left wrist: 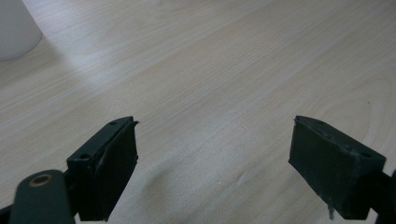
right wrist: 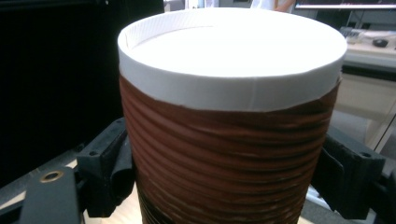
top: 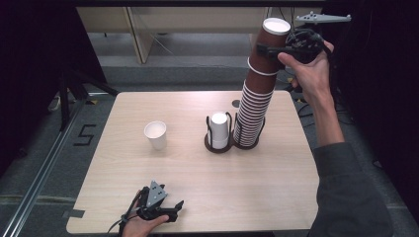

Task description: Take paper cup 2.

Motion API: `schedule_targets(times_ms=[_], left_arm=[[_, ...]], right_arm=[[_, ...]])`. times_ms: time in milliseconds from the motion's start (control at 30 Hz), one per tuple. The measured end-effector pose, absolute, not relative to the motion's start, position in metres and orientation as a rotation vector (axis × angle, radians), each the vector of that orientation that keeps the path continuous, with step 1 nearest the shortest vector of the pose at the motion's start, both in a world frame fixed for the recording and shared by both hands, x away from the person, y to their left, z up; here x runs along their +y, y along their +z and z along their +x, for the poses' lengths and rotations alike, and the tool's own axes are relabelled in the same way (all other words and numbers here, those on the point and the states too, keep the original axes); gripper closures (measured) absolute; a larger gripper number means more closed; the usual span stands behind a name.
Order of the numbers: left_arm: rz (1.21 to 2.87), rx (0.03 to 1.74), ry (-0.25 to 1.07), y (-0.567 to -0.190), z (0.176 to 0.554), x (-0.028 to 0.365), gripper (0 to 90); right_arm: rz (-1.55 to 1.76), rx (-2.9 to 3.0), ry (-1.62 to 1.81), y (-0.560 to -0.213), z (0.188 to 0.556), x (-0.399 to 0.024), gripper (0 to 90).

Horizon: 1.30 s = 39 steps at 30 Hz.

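The top brown cup (top: 273, 38) sits at the very top of the tall stack of brown ribbed paper cups (top: 253, 106), which stands in a black holder ring (top: 245, 144) on the far right part of the wooden table (top: 197, 197). The right gripper (top: 274, 51) has the top brown cup between its two jaws, w/ one jaw on each side of the ribbed wall just under the white rim (right wrist: 233, 91). In the right gripper view the left jaw looks like it touches the wall, but on the right side you can't tell for sure if the jaw presses, so the hold may be loose. The job now looks like pulling that one cup up off the stack. To do it well: squeeze softly so the paper does not crush, lift straight up along the lean of the stack, go slow, & watch that the cup below does not come up too. The stack leans a bit, so no side pushes or it may tip. Just beside it, a short white cup stack (top: 219, 129) stands in a second holder, & one white cup (top: 155, 134) stands alone, more to the left. The left gripper (top: 173, 210) rests at the near edge, jaws apart, nothing between them.
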<state>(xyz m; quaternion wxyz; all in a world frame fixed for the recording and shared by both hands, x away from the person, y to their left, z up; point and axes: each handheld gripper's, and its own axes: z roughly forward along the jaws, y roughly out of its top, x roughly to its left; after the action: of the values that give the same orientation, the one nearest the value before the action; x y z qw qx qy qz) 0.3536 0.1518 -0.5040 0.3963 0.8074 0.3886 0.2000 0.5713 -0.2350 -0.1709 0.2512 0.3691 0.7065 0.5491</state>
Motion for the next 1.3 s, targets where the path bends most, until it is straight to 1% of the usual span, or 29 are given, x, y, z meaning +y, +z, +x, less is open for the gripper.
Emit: schedule_targets(times_ms=[367, 667, 833, 1000, 1167, 1300], left_arm=[[2.05, 0.985, 0.507, -0.504, 0.354, 0.152, 14.7], [2.053, 0.984, 0.504, -0.504, 0.354, 0.151, 14.7], [2.053, 0.987, 0.511, -0.504, 0.354, 0.151, 14.7], [2.045, 0.985, 0.51, -0.504, 0.355, 0.151, 14.7], [2.019, 0.998, 0.512, -0.504, 0.354, 0.15, 14.7], [2.032, 0.99, 0.526, -0.503, 0.355, 0.152, 14.7]], right_arm=[[0.974, 1.843, 1.566, -0.142, 0.557, -0.243, 17.9], [0.972, 1.812, 1.525, -0.135, 0.533, -0.272, 18.0], [0.999, 1.808, 1.506, -0.143, 0.517, -0.291, 18.0], [1.015, 1.82, 1.469, -0.158, 0.503, -0.303, 18.0], [1.016, 1.842, 1.452, -0.183, 0.486, -0.311, 18.0], [1.029, 1.87, 1.472, -0.209, 0.472, -0.311, 18.0]])
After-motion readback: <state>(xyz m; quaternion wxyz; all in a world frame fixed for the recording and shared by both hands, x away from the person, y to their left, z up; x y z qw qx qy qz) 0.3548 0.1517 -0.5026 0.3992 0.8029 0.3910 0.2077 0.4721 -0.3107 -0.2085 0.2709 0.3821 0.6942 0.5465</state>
